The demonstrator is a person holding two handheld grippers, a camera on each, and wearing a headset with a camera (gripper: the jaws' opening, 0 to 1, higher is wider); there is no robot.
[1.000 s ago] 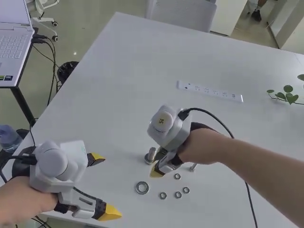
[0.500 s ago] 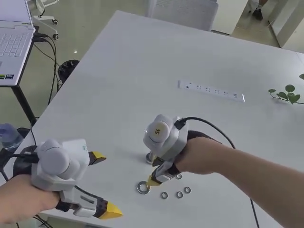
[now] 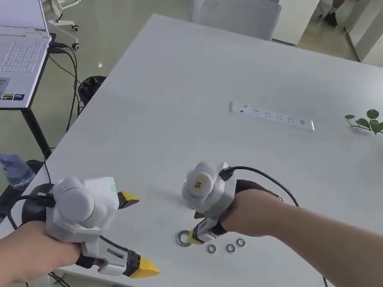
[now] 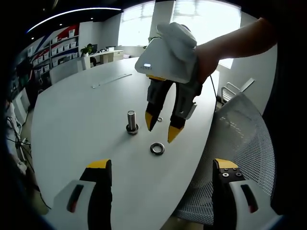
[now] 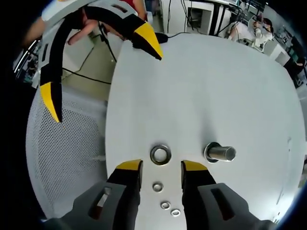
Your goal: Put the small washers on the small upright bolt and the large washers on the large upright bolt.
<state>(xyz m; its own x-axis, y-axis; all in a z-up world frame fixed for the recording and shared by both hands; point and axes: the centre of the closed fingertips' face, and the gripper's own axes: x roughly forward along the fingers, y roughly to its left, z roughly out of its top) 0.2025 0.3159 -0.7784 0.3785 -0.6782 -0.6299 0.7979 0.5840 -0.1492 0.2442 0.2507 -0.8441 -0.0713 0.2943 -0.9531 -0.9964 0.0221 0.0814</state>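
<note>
A large washer (image 5: 160, 155) lies flat on the white table (image 3: 179, 107), just ahead of my right gripper (image 5: 161, 166), whose jaws stand a little apart with nothing between them. In the head view that right gripper (image 3: 194, 237) points down beside the large washer (image 3: 182, 238). The large upright bolt (image 5: 220, 153) stands just right of the washer; the left gripper view has the large bolt (image 4: 132, 122) left of the large washer (image 4: 157, 148). Three small washers (image 3: 230, 247) lie near the table's front edge. My left gripper (image 3: 137, 234) hovers open at the front left, holding nothing.
A white power strip (image 3: 272, 116) lies across the middle of the table. A laptop (image 3: 18, 48) sits on a side stand at the far left, and a mesh chair (image 4: 240, 139) stands by the table's front edge. A plant sprig (image 3: 366, 119) is at the right.
My right gripper has moved from beside the large bolt toward the front edge and now stands at the large washer. The left gripper has barely shifted.
</note>
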